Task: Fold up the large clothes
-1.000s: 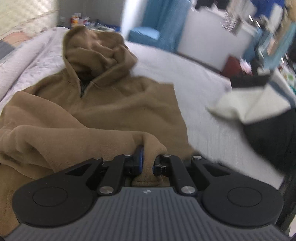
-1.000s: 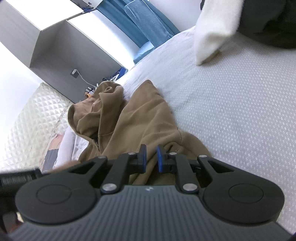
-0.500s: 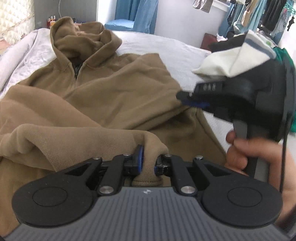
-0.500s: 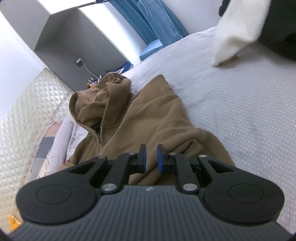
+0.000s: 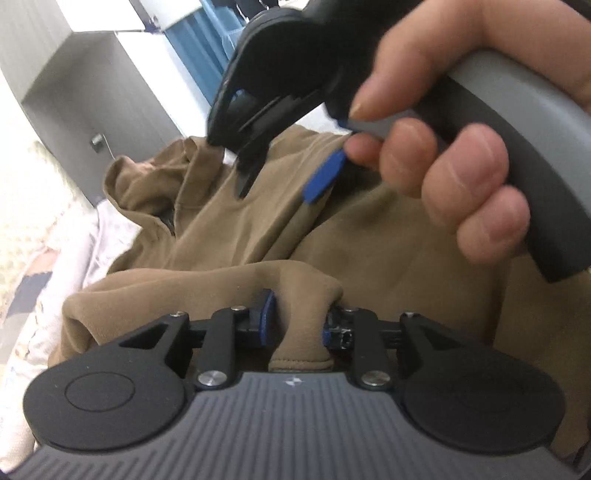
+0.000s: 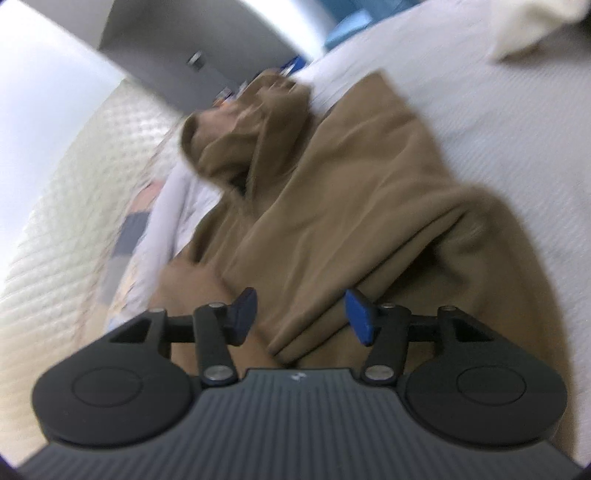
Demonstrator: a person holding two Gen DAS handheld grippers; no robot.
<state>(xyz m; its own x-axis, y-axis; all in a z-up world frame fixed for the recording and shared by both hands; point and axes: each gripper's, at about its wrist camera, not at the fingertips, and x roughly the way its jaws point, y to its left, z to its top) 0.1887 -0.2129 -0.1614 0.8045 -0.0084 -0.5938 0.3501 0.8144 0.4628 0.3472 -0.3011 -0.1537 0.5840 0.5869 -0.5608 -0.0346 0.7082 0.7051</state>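
A brown hoodie lies on a white bed, hood toward the headboard. My left gripper is shut on the hoodie's sleeve cuff, which hangs between its blue pads. My right gripper is open, its jaws wide apart just above a fold of the hoodie, holding nothing. In the left wrist view the right gripper appears from the side, held by a hand close above the hoodie's body.
The white bedspread extends to the right of the hoodie. A cream and dark garment lies at the far right. A quilted headboard, pillows and a grey cabinet stand beyond the hood.
My right gripper has opened and let go of the hoodie's edge. The left gripper has carried the cuff across the body, close to the right gripper and hand.
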